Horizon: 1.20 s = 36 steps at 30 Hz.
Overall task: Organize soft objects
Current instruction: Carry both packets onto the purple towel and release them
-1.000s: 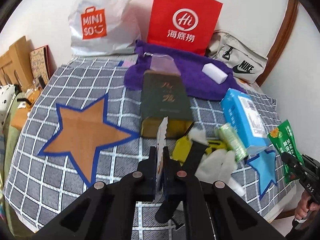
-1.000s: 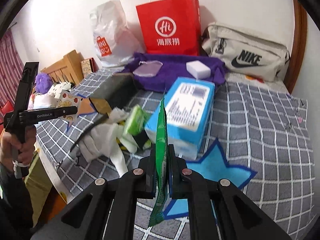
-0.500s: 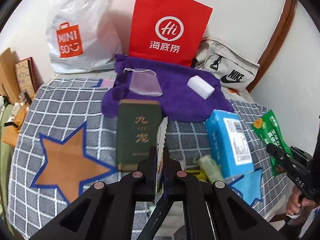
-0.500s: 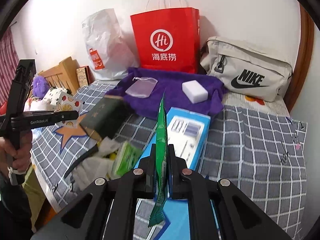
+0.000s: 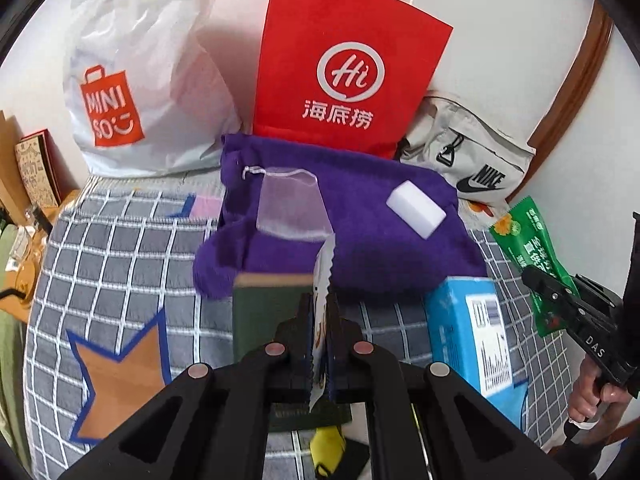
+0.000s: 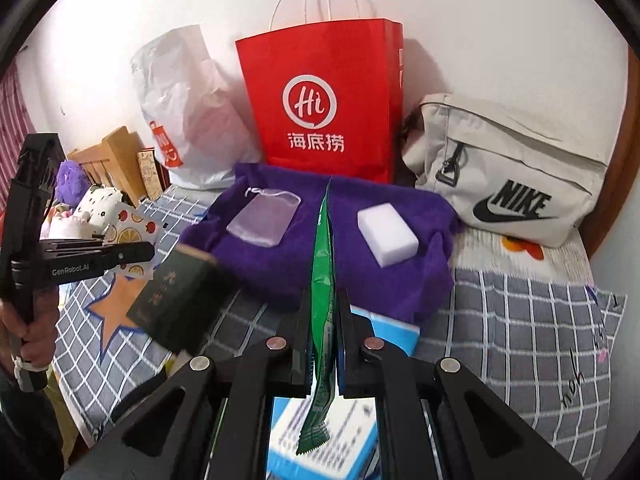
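My left gripper [image 5: 319, 300] is shut on a thin white fruit-print packet [image 5: 323, 280] held edge-on, above a dark green box [image 5: 266, 312]. My right gripper [image 6: 322, 296] is shut on a green packet [image 6: 323, 264], also edge-on; in the left wrist view that green packet [image 5: 524, 240] shows flat at the right. Ahead of both lies a purple towel [image 5: 360, 208] [image 6: 280, 248] carrying a sheer drawstring pouch [image 5: 290, 208] [image 6: 264, 216] and a white sponge block [image 5: 416, 208] [image 6: 387, 234]. The left gripper with its fruit-print packet [image 6: 132, 224] appears at the left of the right wrist view.
A red paper bag [image 5: 344, 68], a white Miniso bag [image 5: 132, 80] and a beige Nike bag [image 6: 512, 176] stand against the wall. A blue tissue box [image 5: 472, 332] lies on the checked bedspread [image 5: 108, 256]. Wooden furniture and plush toys [image 6: 88, 196] sit off the bed's left side.
Both grippers have moved forward toward the purple towel, each keeping its packet. The gloves and the small green pack near the bed's front edge have dropped out of view.
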### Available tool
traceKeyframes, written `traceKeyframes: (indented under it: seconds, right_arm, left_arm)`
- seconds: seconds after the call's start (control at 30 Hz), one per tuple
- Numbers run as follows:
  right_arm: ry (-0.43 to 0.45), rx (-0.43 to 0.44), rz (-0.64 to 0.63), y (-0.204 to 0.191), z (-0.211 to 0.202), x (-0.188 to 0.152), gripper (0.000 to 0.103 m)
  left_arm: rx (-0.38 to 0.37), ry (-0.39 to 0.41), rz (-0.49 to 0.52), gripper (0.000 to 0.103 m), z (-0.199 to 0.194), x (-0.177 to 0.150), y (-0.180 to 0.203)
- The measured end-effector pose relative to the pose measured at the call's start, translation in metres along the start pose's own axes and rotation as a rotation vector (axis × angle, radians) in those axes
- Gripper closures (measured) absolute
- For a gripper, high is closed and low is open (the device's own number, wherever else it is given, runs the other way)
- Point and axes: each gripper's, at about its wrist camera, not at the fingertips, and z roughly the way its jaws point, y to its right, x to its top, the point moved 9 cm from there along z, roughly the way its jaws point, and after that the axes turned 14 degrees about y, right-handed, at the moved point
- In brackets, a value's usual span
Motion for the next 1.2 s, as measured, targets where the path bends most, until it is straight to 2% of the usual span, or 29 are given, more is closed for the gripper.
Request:
traceKeyframes:
  seconds: [0.23,0.67,1.2]
  right_arm:
    - [-0.016,0.029,0.008,0.0,0.038,0.016,0.095]
    - [-0.071,0.053,-0.007,0.007,0.097,0.026,0.095]
    - [-0.192,0.088,0.037,0.021,0.155,-0.003,0.095]
  left_arm:
    - [0.012,0.004,0.016,0.097,0.019,0.023,0.002]
    - [-0.001,-0.049,0.022,0.097,0.07,0.037,0.005]
    - [0.005,-0.117,0.034,0.097,0.127,0.043,-0.009]
